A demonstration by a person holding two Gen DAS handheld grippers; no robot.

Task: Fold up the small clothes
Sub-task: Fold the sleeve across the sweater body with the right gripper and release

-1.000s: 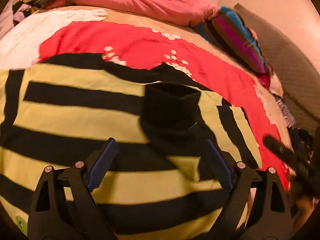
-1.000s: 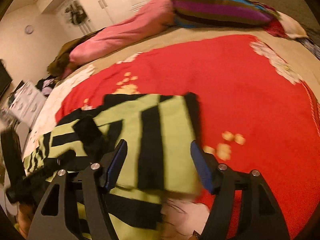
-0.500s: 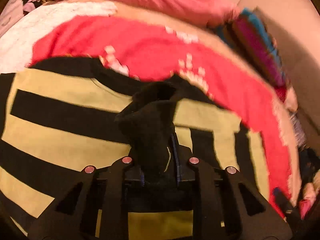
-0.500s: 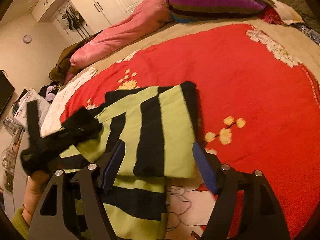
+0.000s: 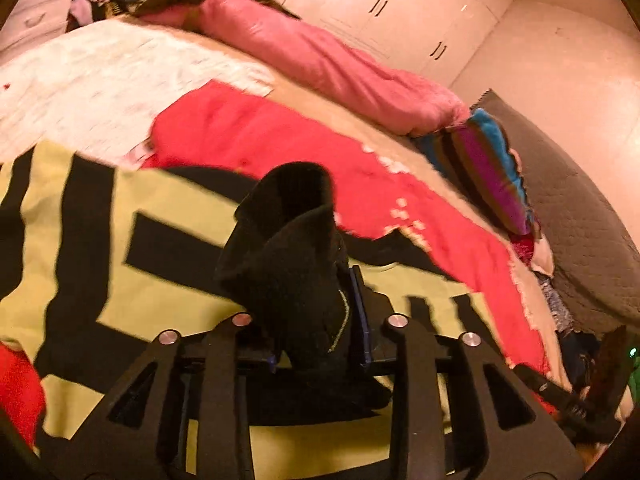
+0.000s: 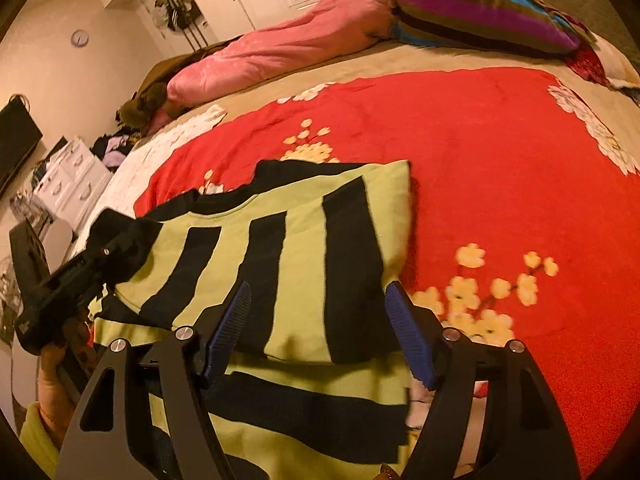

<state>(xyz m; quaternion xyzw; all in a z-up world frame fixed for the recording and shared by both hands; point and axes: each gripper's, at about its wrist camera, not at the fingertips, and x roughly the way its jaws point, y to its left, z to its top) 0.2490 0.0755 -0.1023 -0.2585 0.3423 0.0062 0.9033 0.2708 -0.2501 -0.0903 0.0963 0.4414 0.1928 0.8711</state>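
- The soft, limp lime-and-black striped knit garment [image 6: 304,240] lies half-folded on the red floral bedspread [image 6: 500,168].
- Left gripper [image 5: 316,344] is clenched on its black cuff [image 5: 288,240], probably a sleeve end.
- Right gripper [image 6: 320,332] hovers spread, empty; the hem edge seems the best hold.

The striped garment [image 6: 304,264] is spread on the floral blanket [image 6: 500,168], which is laid over the bed [image 6: 360,68]. Its cuff [image 5: 296,240] is held up off the garment between the left tongs [image 5: 316,332]. The right tongs [image 6: 320,328] are placed over the folded part's near edge, seemingly not touching. Behind the blanket, a quilt [image 6: 280,48] is bunched, with the pillow [image 6: 472,12] to its right.
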